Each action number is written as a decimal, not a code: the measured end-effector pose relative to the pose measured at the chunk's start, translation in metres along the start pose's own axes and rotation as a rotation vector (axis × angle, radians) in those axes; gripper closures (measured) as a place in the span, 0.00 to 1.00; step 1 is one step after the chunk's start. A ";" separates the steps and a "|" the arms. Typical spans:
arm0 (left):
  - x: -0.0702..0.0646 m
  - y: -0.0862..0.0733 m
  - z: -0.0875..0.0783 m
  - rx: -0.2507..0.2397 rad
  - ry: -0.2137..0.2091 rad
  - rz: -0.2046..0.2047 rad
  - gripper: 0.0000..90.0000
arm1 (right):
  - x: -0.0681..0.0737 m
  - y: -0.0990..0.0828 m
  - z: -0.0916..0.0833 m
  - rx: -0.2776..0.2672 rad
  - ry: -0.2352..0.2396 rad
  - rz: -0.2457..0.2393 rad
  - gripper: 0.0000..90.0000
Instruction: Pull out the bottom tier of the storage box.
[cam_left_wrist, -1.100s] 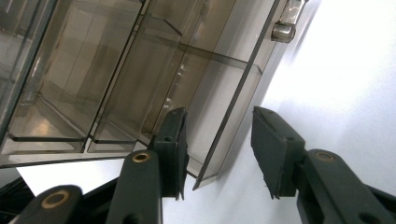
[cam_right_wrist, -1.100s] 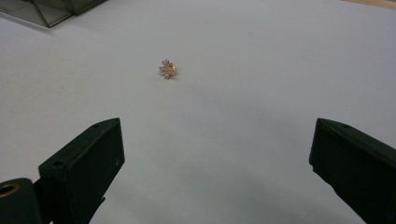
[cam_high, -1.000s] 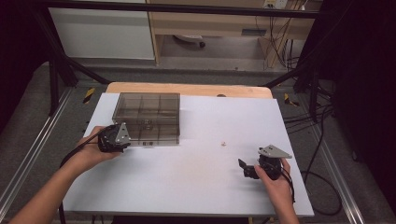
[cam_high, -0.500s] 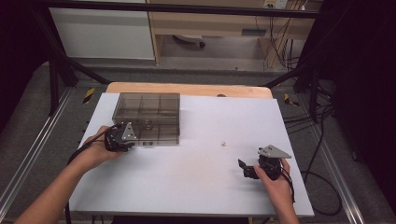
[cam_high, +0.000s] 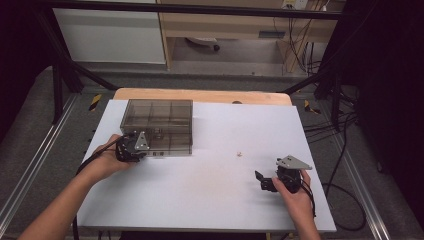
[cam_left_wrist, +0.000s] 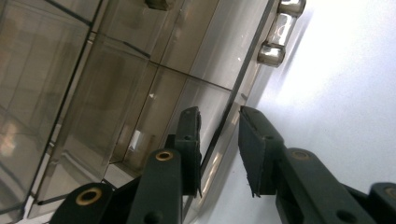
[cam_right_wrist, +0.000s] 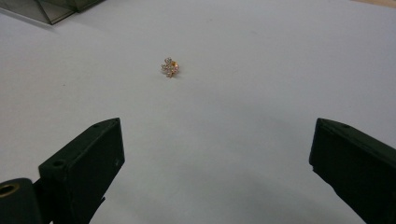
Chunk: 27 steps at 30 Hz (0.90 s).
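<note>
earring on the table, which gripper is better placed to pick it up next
Right. The right gripper faces the earring with open jaws; the left gripper is at the lid edge of the smoky box.

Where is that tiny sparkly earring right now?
In the high view the earring lies on the white table, right of the smoky box, ahead of the right gripper.

From above, my left claw (cam_high: 142, 150) covers the near left corner of the smoky compartment box (cam_high: 160, 122), so I can't judge there whether the pads touch its wall. In the left gripper view the box runs off the top and left edges. The jewelled stud (cam_high: 239, 154), lying right of the box, is too small from above to make out.
</note>
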<state>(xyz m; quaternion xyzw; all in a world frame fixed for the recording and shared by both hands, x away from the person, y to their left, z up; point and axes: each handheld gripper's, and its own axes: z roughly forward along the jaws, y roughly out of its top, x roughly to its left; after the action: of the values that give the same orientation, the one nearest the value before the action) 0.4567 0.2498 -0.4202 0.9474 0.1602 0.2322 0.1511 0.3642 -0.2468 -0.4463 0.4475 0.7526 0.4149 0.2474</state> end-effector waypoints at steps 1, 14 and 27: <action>0.000 0.000 0.000 0.002 0.001 0.003 0.77 | 0.000 0.000 0.000 0.000 0.000 -0.001 0.04; -0.001 0.001 0.002 0.011 0.000 0.017 0.78 | 0.000 0.000 0.000 -0.001 0.002 0.000 0.04; -0.001 0.001 0.002 0.022 -0.005 0.033 0.79 | 0.000 0.000 0.000 -0.001 0.003 0.000 0.04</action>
<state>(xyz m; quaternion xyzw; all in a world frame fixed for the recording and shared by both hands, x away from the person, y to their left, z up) 0.4571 0.2482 -0.4224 0.9521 0.1465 0.2306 0.1371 0.3643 -0.2465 -0.4464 0.4466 0.7527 0.4161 0.2467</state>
